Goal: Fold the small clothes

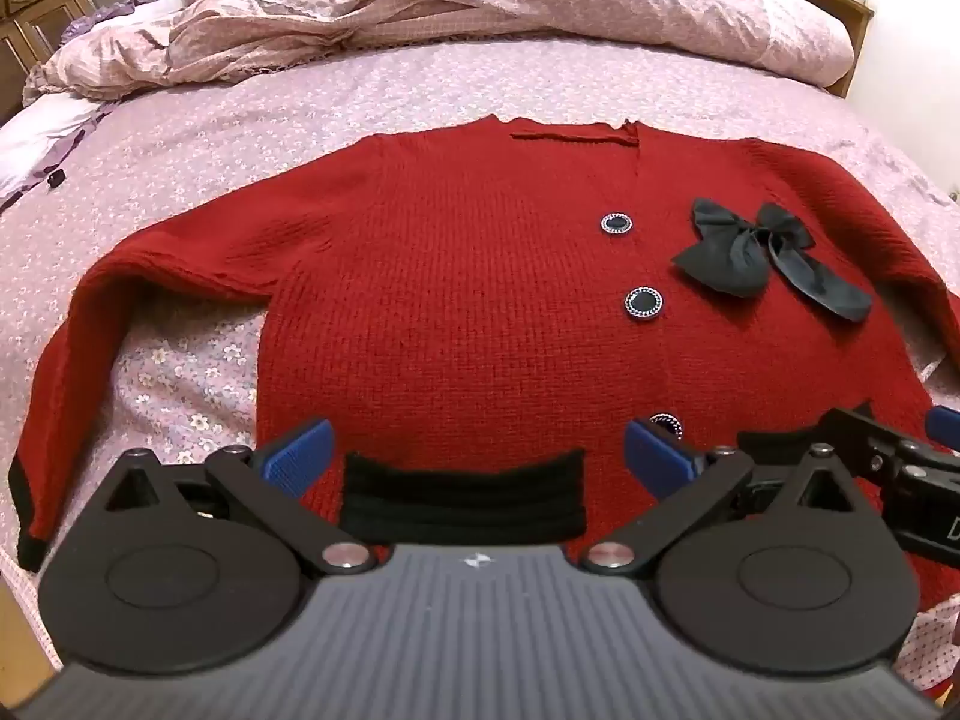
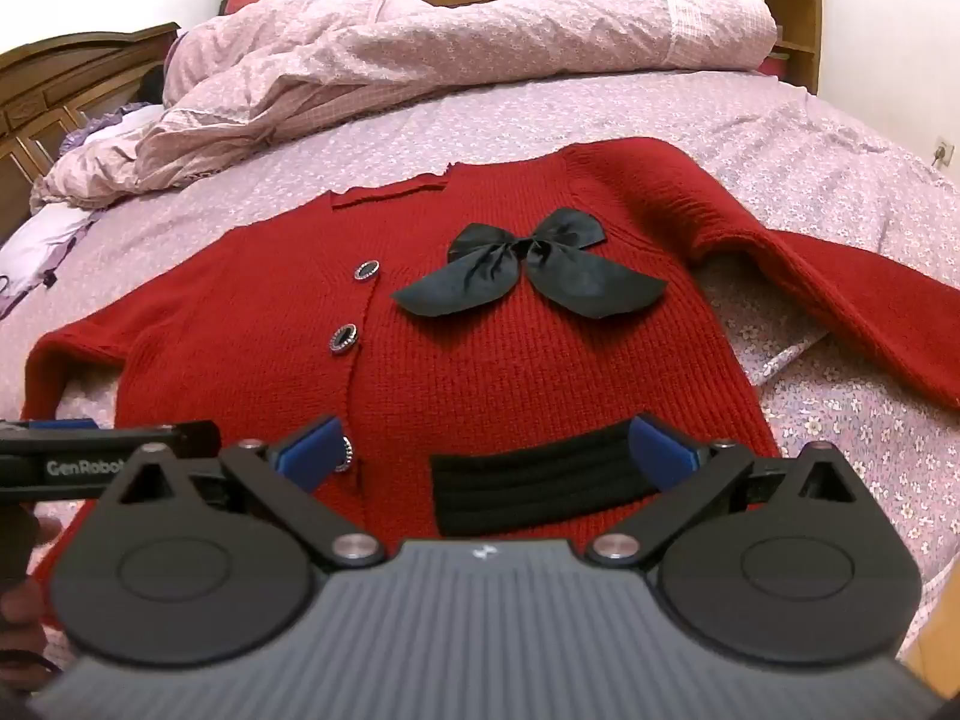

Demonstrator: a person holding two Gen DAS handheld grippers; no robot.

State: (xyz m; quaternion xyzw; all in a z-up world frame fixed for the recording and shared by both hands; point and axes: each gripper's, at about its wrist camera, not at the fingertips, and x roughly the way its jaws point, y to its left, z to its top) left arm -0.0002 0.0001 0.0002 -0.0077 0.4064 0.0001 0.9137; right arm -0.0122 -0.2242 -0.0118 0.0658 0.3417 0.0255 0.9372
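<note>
Red cardigan (image 1: 468, 276) laid out flat on the bed, front side up

Left gripper (image 1: 477, 453) hangs over the hem with its blue fingers (image 1: 300, 456) spread wide either side of a black pocket band (image 1: 465, 498). Black bow (image 1: 768, 258) sits to the right of the button row (image 1: 643, 303), sleeves are out to both sides, and a rumpled pink duvet (image 1: 480, 6) is piled behind. The right gripper (image 1: 888, 456) pokes in at the right edge.

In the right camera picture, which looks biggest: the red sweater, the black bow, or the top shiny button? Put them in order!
1. red sweater
2. black bow
3. top button

The sizes are plainly different, so the order is sure.
</note>
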